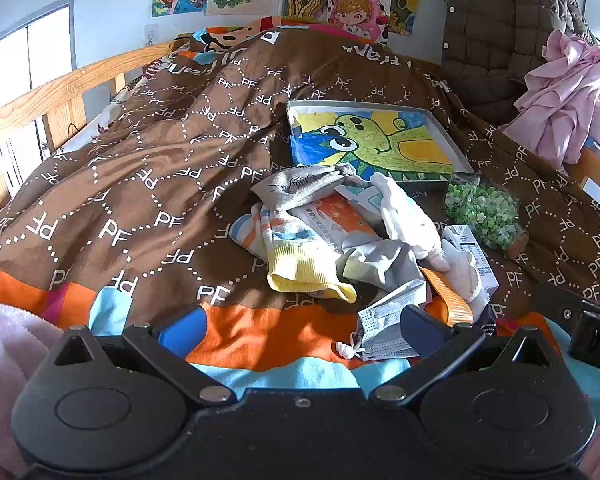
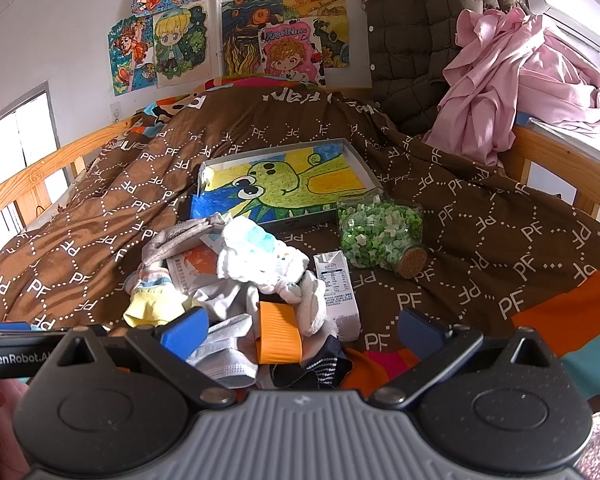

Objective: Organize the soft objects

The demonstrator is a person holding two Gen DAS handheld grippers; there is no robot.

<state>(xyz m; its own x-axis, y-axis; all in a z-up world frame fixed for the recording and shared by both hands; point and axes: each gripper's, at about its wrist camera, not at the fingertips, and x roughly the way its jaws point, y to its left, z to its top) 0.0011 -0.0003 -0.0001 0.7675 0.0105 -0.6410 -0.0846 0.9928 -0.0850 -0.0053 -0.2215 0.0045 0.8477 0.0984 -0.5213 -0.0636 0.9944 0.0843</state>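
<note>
Both your grippers are spread wide and empty: the left gripper (image 1: 300, 330) hangs over the near edge of the quilt (image 1: 148, 152), the right gripper (image 2: 300, 330) just at the near side of the pile (image 2: 236, 280).

That pile sits centre-near on the bed, and it is mixed. Socks (image 2: 152, 304), a white cloth (image 2: 260, 264) and a mask (image 2: 228, 352) lie tangled with hard things: a small carton (image 2: 338, 296) touching the right side, an orange clip (image 2: 278, 334) in the middle, and a flat packet (image 2: 192, 264) under the socks.

If you close on a loose fold, you'll likely drag its neighbours along, or pinch the clip or carton with the fabric. A tug to the right could also knock the carton toward the jar (image 2: 380, 232), which lies on its side and could roll. Take one top piece at a time, and lift slowly.
</note>
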